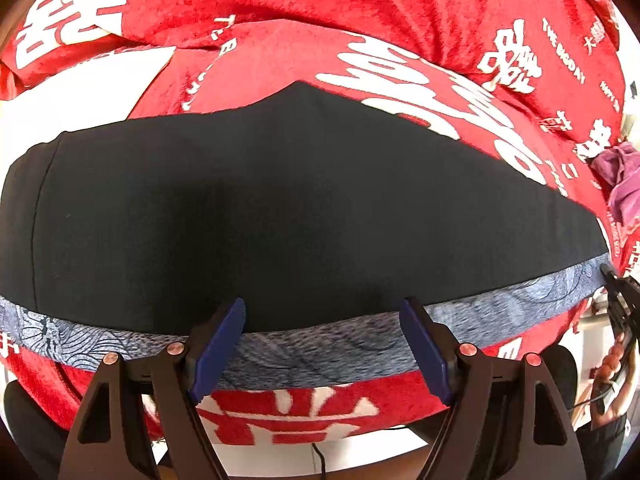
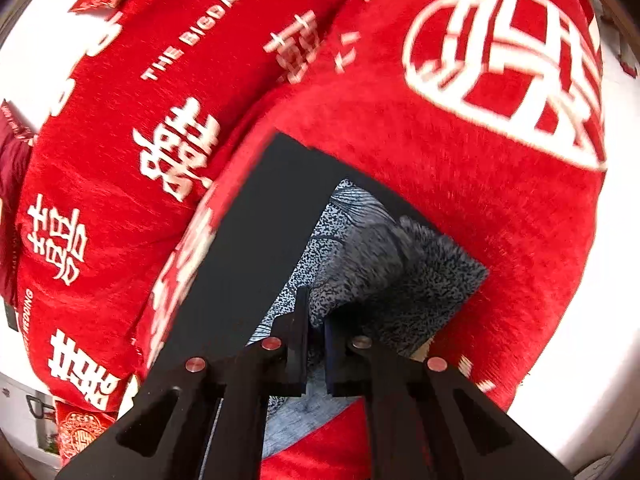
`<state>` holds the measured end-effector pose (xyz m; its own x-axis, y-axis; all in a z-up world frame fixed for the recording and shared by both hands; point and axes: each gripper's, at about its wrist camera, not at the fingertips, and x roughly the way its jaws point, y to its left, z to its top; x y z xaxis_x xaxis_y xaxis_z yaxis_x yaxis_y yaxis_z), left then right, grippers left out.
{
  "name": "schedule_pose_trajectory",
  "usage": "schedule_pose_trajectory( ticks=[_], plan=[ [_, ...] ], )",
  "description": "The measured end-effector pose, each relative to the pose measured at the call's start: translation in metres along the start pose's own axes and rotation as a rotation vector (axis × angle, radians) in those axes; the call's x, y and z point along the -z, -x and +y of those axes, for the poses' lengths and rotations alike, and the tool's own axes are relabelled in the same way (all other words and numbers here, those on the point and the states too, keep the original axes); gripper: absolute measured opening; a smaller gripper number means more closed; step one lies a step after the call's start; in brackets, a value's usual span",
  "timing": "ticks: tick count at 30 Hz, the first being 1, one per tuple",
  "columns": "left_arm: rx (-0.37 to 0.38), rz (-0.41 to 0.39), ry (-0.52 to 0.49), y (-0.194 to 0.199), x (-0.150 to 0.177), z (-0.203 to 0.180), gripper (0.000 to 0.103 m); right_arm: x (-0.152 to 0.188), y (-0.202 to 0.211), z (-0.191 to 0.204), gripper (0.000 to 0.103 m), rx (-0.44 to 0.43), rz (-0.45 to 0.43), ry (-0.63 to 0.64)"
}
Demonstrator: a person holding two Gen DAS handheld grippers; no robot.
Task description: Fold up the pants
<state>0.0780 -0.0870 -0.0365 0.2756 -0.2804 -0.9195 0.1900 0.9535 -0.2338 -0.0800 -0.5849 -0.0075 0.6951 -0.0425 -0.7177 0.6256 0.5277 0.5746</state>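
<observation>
Black pants (image 1: 248,208) with a grey patterned waistband (image 1: 320,344) lie spread flat on a red blanket (image 1: 280,56). My left gripper (image 1: 322,312) is open, its blue pads either side of the middle of the waistband, just above it. My right gripper (image 2: 316,312) is shut on the waistband (image 2: 380,264) at its end and lifts that corner off the black cloth (image 2: 248,248). The right gripper also shows at the far right of the left wrist view (image 1: 618,292), at the waistband's end.
The red blanket (image 2: 460,208) with white characters covers the surface under the pants. A purple cloth (image 1: 618,172) lies at the right edge. White surface (image 2: 580,360) shows beyond the blanket. A black cable (image 1: 318,456) hangs below the front edge.
</observation>
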Motion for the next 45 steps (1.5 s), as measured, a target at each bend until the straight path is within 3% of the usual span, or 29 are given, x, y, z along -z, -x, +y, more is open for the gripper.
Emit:
schedule_pose_trajectory(
  ticks=[3, 7, 10, 11, 12, 13, 14, 15, 17, 19, 23, 25, 27, 29, 31, 34, 36, 38, 41, 42, 43, 45],
  plan=[
    [0.001, 0.006, -0.028, -0.003, 0.0, -0.008, 0.08, 0.009, 0.024, 0.011, 0.006, 0.061, -0.062, 0.033],
    [-0.023, 0.025, -0.051, -0.014, 0.002, -0.014, 0.08, 0.013, -0.013, 0.0, 0.006, 0.195, 0.033, 0.047],
    [-0.007, 0.02, -0.056, -0.008, 0.003, -0.014, 0.08, 0.009, -0.017, -0.005, 0.007, 0.188, 0.042, 0.031],
    [0.002, 0.019, -0.045, -0.007, 0.004, -0.012, 0.08, 0.007, -0.014, -0.004, 0.016, 0.203, 0.04, 0.041],
    [0.005, 0.018, -0.035, -0.006, 0.003, -0.011, 0.08, 0.005, -0.008, -0.003, 0.033, 0.245, 0.025, 0.043],
    [0.005, 0.018, -0.03, -0.006, 0.003, -0.011, 0.08, 0.002, 0.001, -0.005, 0.042, 0.319, -0.013, 0.037],
    [0.002, 0.017, -0.029, -0.005, 0.003, -0.012, 0.08, -0.001, 0.011, -0.007, 0.048, 0.362, -0.054, 0.03],
    [0.003, 0.014, -0.032, -0.005, 0.003, -0.013, 0.08, -0.004, 0.018, -0.008, 0.048, 0.374, -0.083, 0.029],
    [0.01, 0.012, -0.055, -0.005, 0.003, -0.023, 0.08, -0.006, 0.031, 0.001, 0.048, 0.34, -0.123, 0.074],
    [0.021, 0.016, -0.092, -0.008, 0.002, -0.038, 0.08, -0.002, 0.03, 0.028, 0.048, 0.28, -0.105, 0.206],
    [0.006, 0.03, -0.165, -0.019, 0.001, -0.06, 0.08, 0.018, -0.004, 0.076, 0.066, 0.166, 0.067, 0.43],
    [-0.025, 0.034, -0.179, -0.026, 0.003, -0.058, 0.08, 0.03, -0.028, 0.09, 0.069, 0.205, 0.135, 0.523],
    [-0.027, 0.021, -0.167, -0.021, 0.004, -0.05, 0.08, 0.031, -0.044, 0.087, 0.079, 0.29, 0.166, 0.535],
    [-0.041, 0.02, -0.139, -0.017, 0.004, -0.04, 0.08, 0.017, -0.035, 0.079, 0.08, 0.319, 0.125, 0.459],
    [-0.038, 0.012, -0.103, -0.014, 0.004, -0.03, 0.08, 0.006, -0.022, 0.086, 0.08, 0.35, 0.037, 0.458],
    [-0.047, 0.014, -0.093, -0.02, 0.003, -0.029, 0.08, -0.003, -0.007, 0.118, 0.081, 0.295, -0.105, 0.569],
    [-0.061, 0.008, -0.108, -0.021, 0.004, -0.034, 0.085, -0.008, -0.019, 0.138, 0.085, 0.253, -0.083, 0.675],
    [-0.059, 0.006, -0.117, -0.021, 0.005, -0.034, 0.085, -0.018, -0.046, 0.147, 0.085, 0.279, -0.024, 0.743],
    [-0.05, 0.011, -0.114, -0.018, 0.006, -0.029, 0.085, -0.04, -0.088, 0.125, 0.085, 0.36, 0.102, 0.68],
    [-0.056, 0.012, -0.105, -0.017, 0.006, -0.026, 0.085, -0.047, -0.094, 0.115, 0.085, 0.317, 0.146, 0.635],
    [-0.061, 0.011, -0.096, -0.015, 0.006, -0.025, 0.085, -0.051, -0.089, 0.115, 0.085, 0.288, 0.123, 0.617],
    [-0.048, 0.006, -0.069, -0.011, 0.004, -0.023, 0.085, -0.049, -0.079, 0.124, 0.085, 0.333, 0.142, 0.614]
  ],
)
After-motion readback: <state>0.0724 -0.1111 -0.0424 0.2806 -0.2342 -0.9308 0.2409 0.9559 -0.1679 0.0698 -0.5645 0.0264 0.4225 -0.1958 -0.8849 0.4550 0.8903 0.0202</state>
